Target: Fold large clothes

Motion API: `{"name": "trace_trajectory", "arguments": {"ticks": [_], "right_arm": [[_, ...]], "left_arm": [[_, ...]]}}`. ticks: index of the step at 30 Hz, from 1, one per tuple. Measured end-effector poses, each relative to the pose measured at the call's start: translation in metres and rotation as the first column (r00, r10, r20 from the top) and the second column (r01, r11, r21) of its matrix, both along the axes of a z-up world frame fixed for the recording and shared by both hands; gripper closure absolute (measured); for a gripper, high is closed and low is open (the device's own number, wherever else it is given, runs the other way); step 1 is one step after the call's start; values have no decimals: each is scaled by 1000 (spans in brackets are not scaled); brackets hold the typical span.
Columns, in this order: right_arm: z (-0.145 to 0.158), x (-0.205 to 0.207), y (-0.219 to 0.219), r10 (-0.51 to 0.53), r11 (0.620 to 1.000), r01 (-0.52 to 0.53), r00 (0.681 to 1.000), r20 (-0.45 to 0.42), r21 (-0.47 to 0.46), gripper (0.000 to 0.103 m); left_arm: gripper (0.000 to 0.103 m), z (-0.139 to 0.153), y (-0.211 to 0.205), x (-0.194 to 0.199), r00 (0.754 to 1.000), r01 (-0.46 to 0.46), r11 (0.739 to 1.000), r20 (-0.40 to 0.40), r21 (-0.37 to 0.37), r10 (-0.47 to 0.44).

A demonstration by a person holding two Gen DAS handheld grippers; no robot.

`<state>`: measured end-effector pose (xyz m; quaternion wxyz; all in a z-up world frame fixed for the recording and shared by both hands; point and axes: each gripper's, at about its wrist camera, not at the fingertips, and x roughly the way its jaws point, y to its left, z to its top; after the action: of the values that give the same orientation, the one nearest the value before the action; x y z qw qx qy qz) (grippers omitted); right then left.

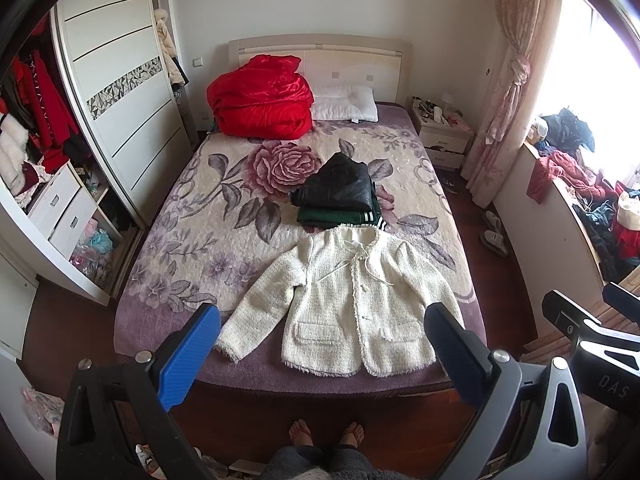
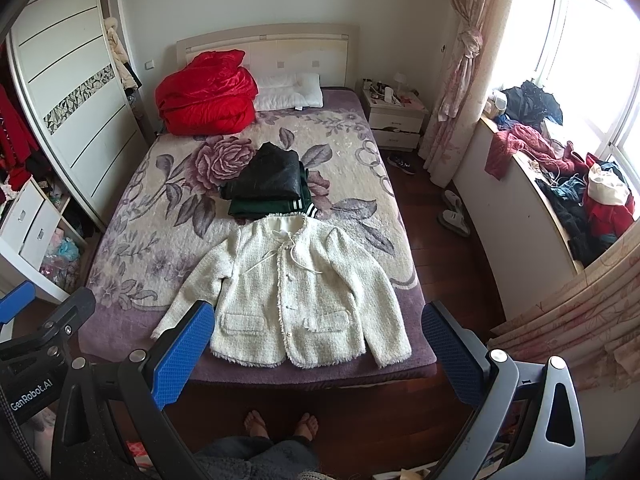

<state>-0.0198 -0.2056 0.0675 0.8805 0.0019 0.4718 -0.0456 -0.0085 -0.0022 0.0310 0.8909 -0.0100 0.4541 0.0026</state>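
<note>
Clearly my left tool (image 1: 322, 354) and right tool (image 2: 318, 342) both hang spread wide, empty, above the bed's foot edge. The cream jacket (image 2: 294, 294) lies flat by that edge: nubbly, thick, soft, fringed. I'd pinch the shoulders or sleeve cuffs; it should drape heavily.

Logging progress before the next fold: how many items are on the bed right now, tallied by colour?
White or cream: 2, the spread-out jacket and the pillow
Red: 1, the bundled quilt
Black: 1, the folded garment atop the stack
Green: 1, the folded garment beneath it
Total: 5
</note>
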Motion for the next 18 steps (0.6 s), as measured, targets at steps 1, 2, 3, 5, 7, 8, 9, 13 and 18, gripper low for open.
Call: {"name": "trace_trajectory", "arguments": {"ticks": [1,2,3,5,7,8,9,13,18], "right_arm": [[1,1,1,1,1000,-1,1000,0,0,0],[1,1,2,3,1000,-3,1000,-1,-1,0],[0,1,1,4,1000,-4,1000,-1,-1,0],[0,1,2,2,1000,-2,1000,-1,4,0],[-4,3,5,3,1000,-3,1000,-6,4,0],[-3,4,7,4,1000,-4,1000,-8,5,0],[-8,4,6,5,1000,-5,1000,-10,6,0],[-13,8,7,7,1000,-7,1000,-12,3,0],[-16,6,6,4,1000,-4,1000,-9,5,0]], "left_arm": [[0,1,-1,2,1000,0,1000,0,0,0],[0,2,-2,4,1000,1,1000,0,0,-1],[0,2,-3,6,1000,1,1000,0,0,-1],[0,-3,3,-3,1000,1,1000,-1,-3,-1],[0,-5,5,-8,1000,-1,1000,1,-2,1],[0,-4,4,-7,1000,-1,1000,0,-2,1],[0,-5,5,-8,1000,-1,1000,0,-6,1],[0,-5,5,-9,1000,-1,1000,3,-6,1],[0,-2,5,-4,1000,-3,1000,4,-11,3]]}}
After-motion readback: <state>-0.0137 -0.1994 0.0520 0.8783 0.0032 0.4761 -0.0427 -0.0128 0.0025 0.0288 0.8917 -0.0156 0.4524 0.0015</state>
